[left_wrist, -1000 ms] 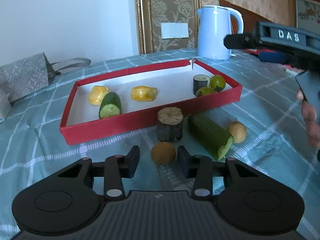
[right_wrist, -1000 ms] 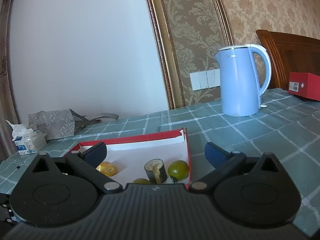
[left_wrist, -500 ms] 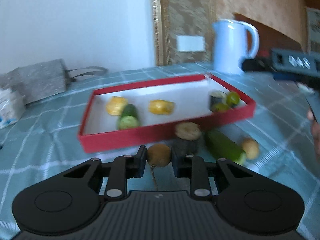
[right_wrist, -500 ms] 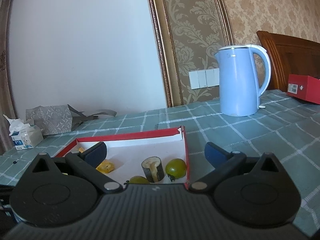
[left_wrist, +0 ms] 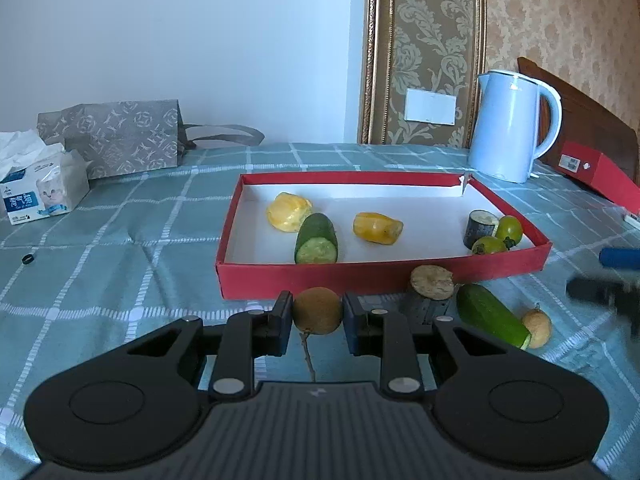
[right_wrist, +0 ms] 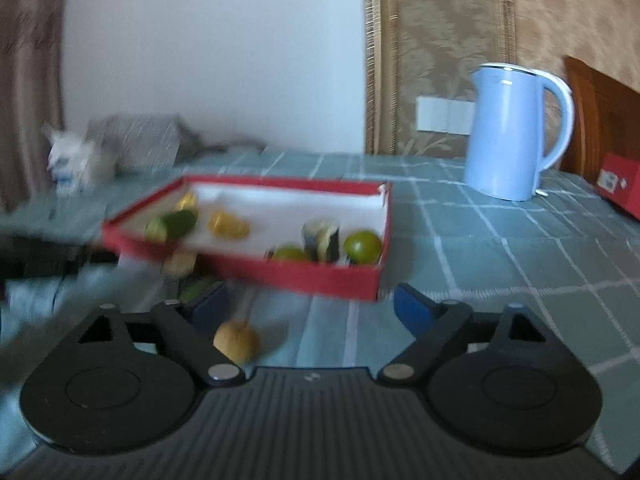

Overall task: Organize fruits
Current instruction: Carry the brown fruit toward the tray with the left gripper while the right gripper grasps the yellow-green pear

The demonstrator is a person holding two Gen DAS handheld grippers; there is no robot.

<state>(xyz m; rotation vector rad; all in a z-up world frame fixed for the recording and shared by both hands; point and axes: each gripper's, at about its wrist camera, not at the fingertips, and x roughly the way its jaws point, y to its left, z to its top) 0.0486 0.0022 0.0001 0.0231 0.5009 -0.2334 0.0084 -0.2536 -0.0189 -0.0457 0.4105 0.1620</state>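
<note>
Left wrist view is sharp, right wrist view is motion-blurred. Both show the checked teal tablecloth (left_wrist: 120, 248), the pale blue kettle (left_wrist: 508, 128) at the back and the shallow red tray (left_wrist: 380, 272) in the middle.

Only the left view gives detail at the far left: grey patterned bag (left_wrist: 116, 140), tissue pack (left_wrist: 40, 192), a small dark ring (left_wrist: 28, 259) on the cloth. In the right view those are smears. A red box (left_wrist: 600, 168) sits right of the kettle, seen in both.

Tray contents, clear in the left view: two yellow pieces (left_wrist: 289, 212) at left and centre, a cut cucumber half (left_wrist: 316, 238) touching the left one, a dark cylinder piece (left_wrist: 480, 228) and two green round fruits (left_wrist: 509, 228) at the right end. In front of the tray on the cloth: a dark stump piece (left_wrist: 430, 292), a long cucumber piece (left_wrist: 490, 320), a small tan round fruit (left_wrist: 537, 328).

Left gripper (left_wrist: 317, 316) is clamped narrow on a brown kiwi (left_wrist: 317, 310), pads on both sides, just in front of the tray's near wall, a thin stem hanging below.

Only the right view shows the right gripper (right_wrist: 308, 308): jaws wide, just been closing, gripping nothing; the small tan fruit lies on the cloth just beside its left finger (right_wrist: 210, 304), touching or not unclear in the blur. In the left view this gripper is only a blurred blue-and-black shape at the right edge.
</note>
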